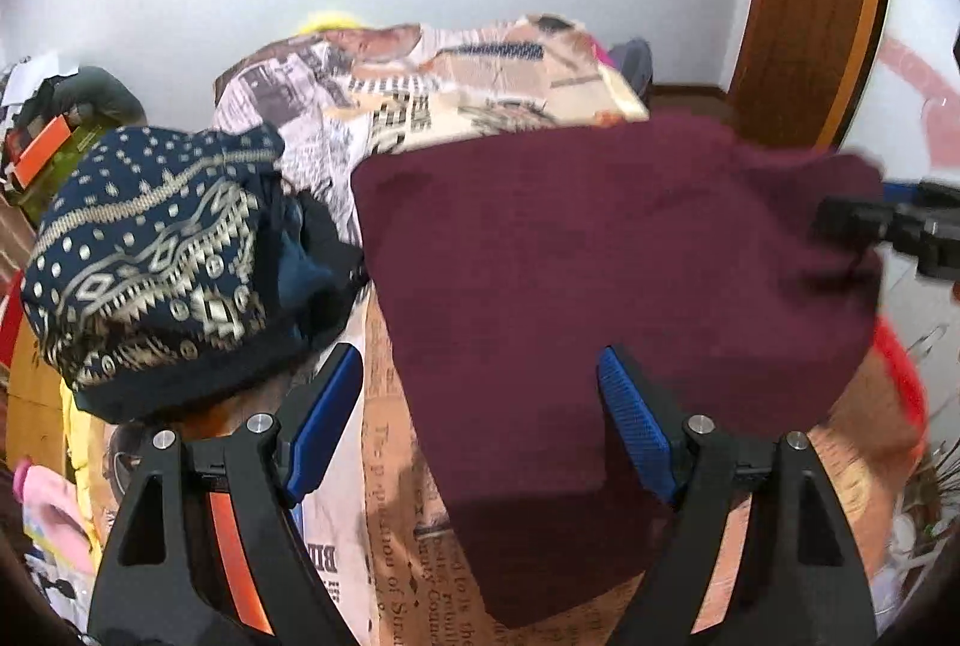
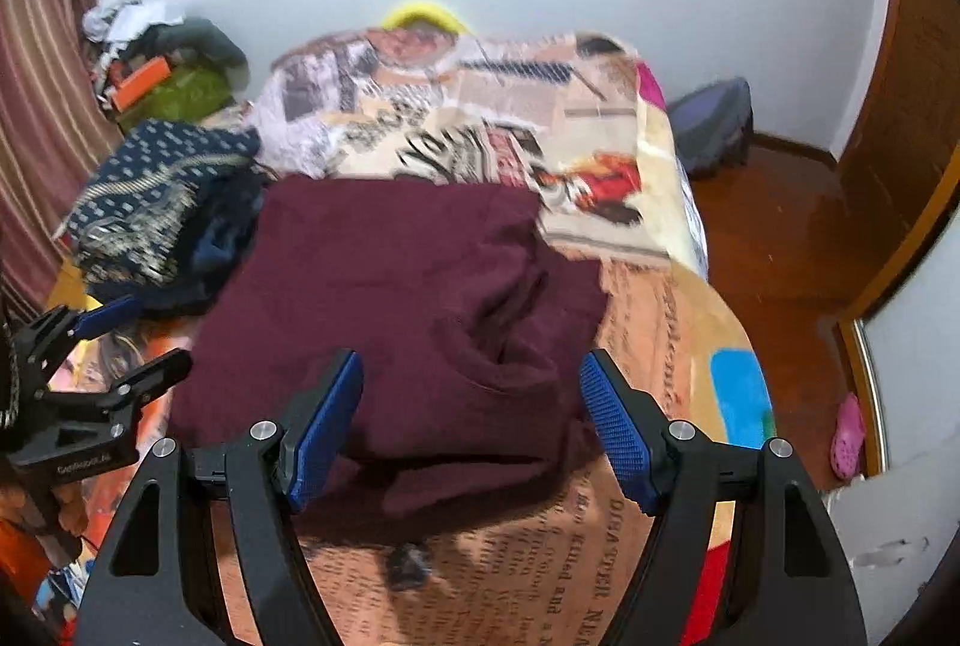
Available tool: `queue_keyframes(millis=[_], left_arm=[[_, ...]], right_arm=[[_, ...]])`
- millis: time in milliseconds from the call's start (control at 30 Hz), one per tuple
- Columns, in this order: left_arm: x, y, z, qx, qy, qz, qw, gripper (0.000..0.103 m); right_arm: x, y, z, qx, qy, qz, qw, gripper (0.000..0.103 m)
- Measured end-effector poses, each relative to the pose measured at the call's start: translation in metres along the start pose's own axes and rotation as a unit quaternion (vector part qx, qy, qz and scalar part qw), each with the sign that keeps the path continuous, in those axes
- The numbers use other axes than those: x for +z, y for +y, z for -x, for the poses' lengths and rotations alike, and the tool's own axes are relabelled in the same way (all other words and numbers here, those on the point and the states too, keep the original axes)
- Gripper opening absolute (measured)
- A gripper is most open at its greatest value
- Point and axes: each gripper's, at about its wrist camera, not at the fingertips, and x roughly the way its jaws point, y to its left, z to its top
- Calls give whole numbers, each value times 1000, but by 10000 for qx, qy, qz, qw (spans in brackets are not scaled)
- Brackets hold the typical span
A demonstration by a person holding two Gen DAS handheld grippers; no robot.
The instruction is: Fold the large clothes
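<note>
Both wrist views angled down, close over bed (image 1: 420, 117), sharing maroon garment (image 2: 390, 286)

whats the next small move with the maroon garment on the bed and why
Probably bring the right gripper down onto the rumpled near-right part of the maroon garment and pinch it there, to pull it flat. Both the right and the left gripper are open with nothing pressed between the pads, and the garment lies on the printed bedspread with raised folds on that side.
</note>
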Motion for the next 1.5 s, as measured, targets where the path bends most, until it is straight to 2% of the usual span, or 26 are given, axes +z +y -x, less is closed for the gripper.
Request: queue_keyframes(millis=[100, 167, 233, 300, 500, 633, 767, 933, 1033, 1133, 1233, 1367, 1500], left_arm=[[-12, -3, -9, 47, -8, -53, 10000, 89], [-17, -4, -15, 39, 53, -63, 10000, 91], [-24, -5, -23, -37, 223, -100, 9997, 92], [-34, -7, -31, -23, 385, -173, 9991, 97], [-49, -2, -27, -130, 603, -168, 9980, 97], [-46, 1, -5, 98, 420, -348, 9985, 97], [-36, 10, 15, 182, 131, -300, 9993, 97], [-11, 30, 25, 280, -171, 29, 9995, 97], [1, 48, 18, 347, -225, 442, 9982, 97], [7, 63, 1, 141, -64, 845, 9963, 97], [9, 75, -24, -405, 307, 1292, 9903, 97], [8, 75, -48, -1008, 623, 1497, 9816, 97], [5, 68, -70, -1398, 914, 1570, 9734, 97]], right_arm=[[-9, -13, -9, -5, 251, 20, 9997, 72], [-17, -21, -14, 8, 361, -5, 9993, 76], [-23, -25, -17, -15, 379, -35, 9993, 81], [-29, -31, -21, 53, 430, -137, 9990, 82], [-33, -39, -13, 311, 558, -444, 9970, 82], [-27, -32, 1, 279, 535, -239, 9979, 82], [-13, -23, 16, 399, 281, -144, 9987, 84], [7, -11, 12, 616, 219, 29, 9979, 84], [16, -3, -2, 724, 338, 78, 9968, 84], [22, 1, -21, 595, 496, 184, 9968, 84], [25, -7, -40, 457, 746, 133, 9961, 84], [18, -32, -55, 325, 1061, -70, 9938, 84], [9, -61, -68, 1042, 1344, -632, 9834, 90]])
